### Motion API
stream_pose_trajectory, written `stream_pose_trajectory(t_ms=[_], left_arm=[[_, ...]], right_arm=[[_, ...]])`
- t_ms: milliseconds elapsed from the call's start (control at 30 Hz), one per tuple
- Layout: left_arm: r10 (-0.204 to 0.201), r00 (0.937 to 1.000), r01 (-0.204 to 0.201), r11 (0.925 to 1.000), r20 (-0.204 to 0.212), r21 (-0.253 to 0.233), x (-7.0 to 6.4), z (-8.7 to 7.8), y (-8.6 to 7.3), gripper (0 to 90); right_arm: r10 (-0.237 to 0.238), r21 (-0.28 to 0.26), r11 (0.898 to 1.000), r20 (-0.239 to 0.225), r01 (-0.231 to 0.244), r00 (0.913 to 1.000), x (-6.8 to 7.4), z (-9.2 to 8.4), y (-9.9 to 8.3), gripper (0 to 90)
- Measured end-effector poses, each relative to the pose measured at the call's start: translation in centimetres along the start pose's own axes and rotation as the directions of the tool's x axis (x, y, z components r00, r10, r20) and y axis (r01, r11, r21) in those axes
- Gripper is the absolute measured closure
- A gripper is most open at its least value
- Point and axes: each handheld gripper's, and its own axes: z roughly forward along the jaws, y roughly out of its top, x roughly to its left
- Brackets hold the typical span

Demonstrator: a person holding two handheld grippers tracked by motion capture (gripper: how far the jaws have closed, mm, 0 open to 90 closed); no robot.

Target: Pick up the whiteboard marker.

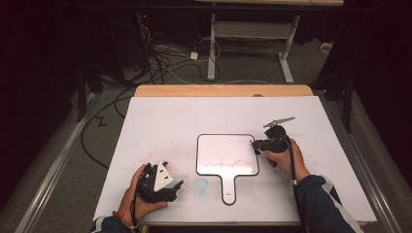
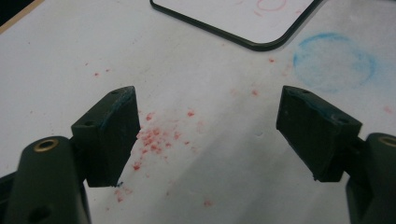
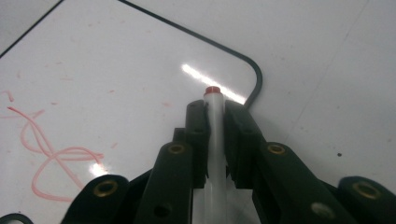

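Marker work is the step in hand. From the high view, the right claw (image 1: 258,143) sits at the whiteboard's (image 1: 227,154) three o'clock edge, clenched on a marker (image 1: 254,142), while the left claw (image 1: 171,187) rests on the desk (image 1: 160,121) at the board's eight o'clock, well apart from it, beside a blue smudge (image 1: 201,184). In the left gripper view, that claw stands released and empty, its jaws wide over red crumbs (image 2: 156,135), with the board's corner (image 2: 261,42) at twelve o'clock. In the right gripper view, the pads press both sides of the white marker (image 3: 214,135), whose red tip (image 3: 213,90) points toward the board's rounded corner (image 3: 254,77); a red scribble (image 3: 51,163) lies at nine o'clock. By my reading, the next move calls for lowering the tip onto the board and keeping the squeeze firm.
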Motion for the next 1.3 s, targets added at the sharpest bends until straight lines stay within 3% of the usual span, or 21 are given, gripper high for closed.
stream_pose_trajectory(t_ms=[133, 200, 300, 333, 367, 400, 433, 533, 600, 633, 667, 733, 767, 833, 867, 933, 967, 1067, 1100, 1133, 1300], left_arm=[[-0.045, 0.9986, 0.046, 0.9981, 0.027, -0.041, 0.2, 0.0, 0.7, 22.2], [-0.076, 0.9946, 0.081, 0.9935, 0.071, -0.080, 0.4, 0.2, 1.6, 25.5], [-0.088, 0.9918, 0.097, 0.9896, 0.093, -0.106, 0.5, 0.4, 2.3, 25.7], [-0.124, 0.9831, 0.142, 0.9808, 0.135, -0.134, 0.7, 0.6, 3.1, 25.7], [-0.135, 0.9787, 0.158, 0.9765, 0.154, -0.147, 0.8, 0.7, 3.5, 25.7], [-0.135, 0.9787, 0.158, 0.9765, 0.154, -0.147, 0.8, 0.7, 3.5, 25.7], [-0.148, 0.9732, 0.178, 0.9693, 0.176, -0.169, 0.6, 1.0, 4.5, 25.7], [-0.154, 0.9658, 0.194, 0.9630, 0.208, -0.187, 0.4, 1.5, 5.5, 25.7], [-0.163, 0.9507, 0.220, 0.9547, 0.264, -0.201, -0.2, 2.2, 6.9, 25.7], [-0.163, 0.9507, 0.220, 0.9547, 0.264, -0.201, -0.2, 2.2, 6.9, 25.7], [-0.176, 0.9392, 0.242, 0.9491, 0.295, -0.202, -0.8, 2.8, 7.9, 25.7], [-0.183, 0.9288, 0.257, 0.9448, 0.322, -0.204, -1.4, 3.3, 8.7, 26.2], [-0.190, 0.9255, 0.267, 0.9412, 0.328, -0.208, -1.7, 3.6, 9.1, 27.0], [-0.191, 0.9270, 0.265, 0.9425, 0.323, -0.203, -2.0, 3.8, 9.5, 28.4], [-0.186, 0.9221, 0.265, 0.9421, 0.339, -0.205, -2.5, 4.4, 10.1, 29.9], [-0.187, 0.9208, 0.267, 0.9416, 0.342, -0.205, -2.8, 4.7, 10.4, 30.7], [-0.182, 0.9087, 0.271, 0.9419, 0.376, -0.199, -3.2, 5.1, 10.8, 30.8], [-0.182, 0.9098, 0.273, 0.9398, 0.373, -0.206, -3.7, 5.4, 11.2, 32.6], [-0.188, 0.9034, 0.283, 0.9366, 0.385, -0.206, -3.8, 5.6, 11.3, 33.2], [-0.200, 0.8964, 0.304, 0.9270, 0.396, -0.220, -3.9, 5.7, 11.5, 33.9], [-0.218, 0.8872, 0.327, 0.9193, 0.407, -0.220, -4.2, 6.3, 11.7, 38.8]], right_arm=[[-0.033, -0.072, 0.997, -0.005, 0.032, 0.9995, 1.1, -1.2, 0.3, 81.2], [-0.040, -0.117, 0.992, -0.020, 0.037, 0.9990, 1.7, -1.8, 0.4, 81.2], [-0.065, -0.178, 0.982, -0.043, 0.057, 0.9969, 2.7, -2.5, 0.5, 81.3], [-0.076, -0.190, 0.980, -0.041, 0.067, 0.9963, 3.1, -2.6, 0.5, 81.3], [-0.079, -0.209, 0.976, -0.056, 0.066, 0.9953, 3.5, -2.8, 0.6, 81.3], [-0.081, -0.223, 0.973, -0.057, 0.067, 0.9951, 3.9, -2.9, 0.6, 81.3], [-0.093, -0.239, 0.968, -0.053, 0.078, 0.9942, 4.3, -3.0, 0.6, 81.4], [-0.111, -0.283, 0.955, -0.068, 0.087, 0.9915, 5.7, -3.3, 0.7, 81.4], [-0.135, -0.321, 0.942, -0.083, 0.102, 0.9874, 6.8, -3.5, 0.7, 81.4], [-0.145, -0.332, 0.937, -0.085, 0.109, 0.9858, 7.3, -3.6, 0.7, 81.4], [-0.161, -0.351, 0.929, -0.103, 0.115, 0.9816, 7.8, -3.7, 0.6, 81.4], [-0.180, -0.373, 0.919, -0.102, 0.131, 0.9784, 8.7, -3.7, 0.5, 81.4], [-0.189, -0.387, 0.913, -0.116, 0.131, 0.9751, 9.1, -3.8, 0.5, 81.4], [-0.196, -0.401, 0.906, -0.117, 0.134, 0.9735, 9.5, -3.8, 0.4, 81.4], [-0.221, -0.413, 0.897, -0.118, 0.155, 0.9681, 10.2, -3.7, 0.3, 81.4], [-0.229, -0.430, 0.888, -0.113, 0.161, 0.9667, 10.6, -3.8, 0.2, 81.4], [-0.234, -0.434, 0.887, -0.121, 0.160, 0.9648, 10.8, -3.8, 0.2, 81.4], [-0.238, -0.444, 0.881, -0.119, 0.163, 0.9640, 11.1, -3.6, 0.0, 81.4], [-0.242, -0.440, 0.883, -0.120, 0.167, 0.9628, 11.1, -3.6, 0.0, 81.4], [-0.239, -0.444, 0.881, -0.115, 0.165, 0.9643, 11.1, -3.6, 0.0, 81.4], [-0.230, -0.464, 0.873, -0.123, 0.149, 0.9654, 11.2, -3.6, -0.2, 81.3]])
